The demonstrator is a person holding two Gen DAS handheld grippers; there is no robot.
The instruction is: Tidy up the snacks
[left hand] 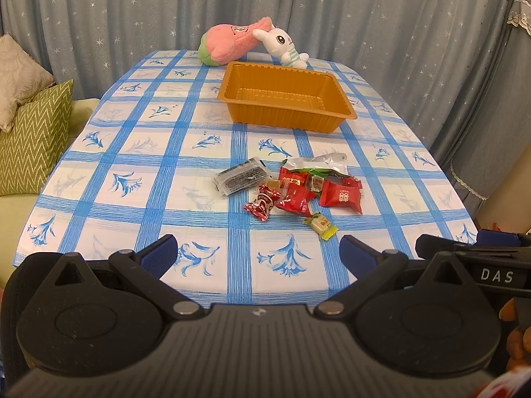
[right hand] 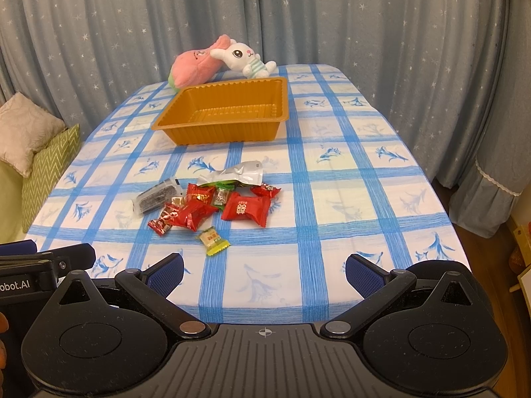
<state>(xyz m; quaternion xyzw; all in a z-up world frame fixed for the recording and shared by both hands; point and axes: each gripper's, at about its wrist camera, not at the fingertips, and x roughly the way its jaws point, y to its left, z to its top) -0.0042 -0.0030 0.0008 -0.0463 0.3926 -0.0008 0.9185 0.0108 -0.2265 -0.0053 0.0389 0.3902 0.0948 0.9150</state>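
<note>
Snacks (left hand: 292,189) are heaped mid-tabletop (left hand: 132,152), ahead of and apart from both grippers; orange tray (left hand: 285,94) is seen beyond; left hand-held gripper (left hand: 259,255) and right hand-held gripper (right hand: 264,270) are spread wide, nothing grasped.

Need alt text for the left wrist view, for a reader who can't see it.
A loose pile of wrapped snacks, mostly red packets, lies on a blue-checked tablecloth before the open left claw. An empty orange plastic tray sits beyond, with a pink plush toy and a white plush rabbit behind it.
</note>
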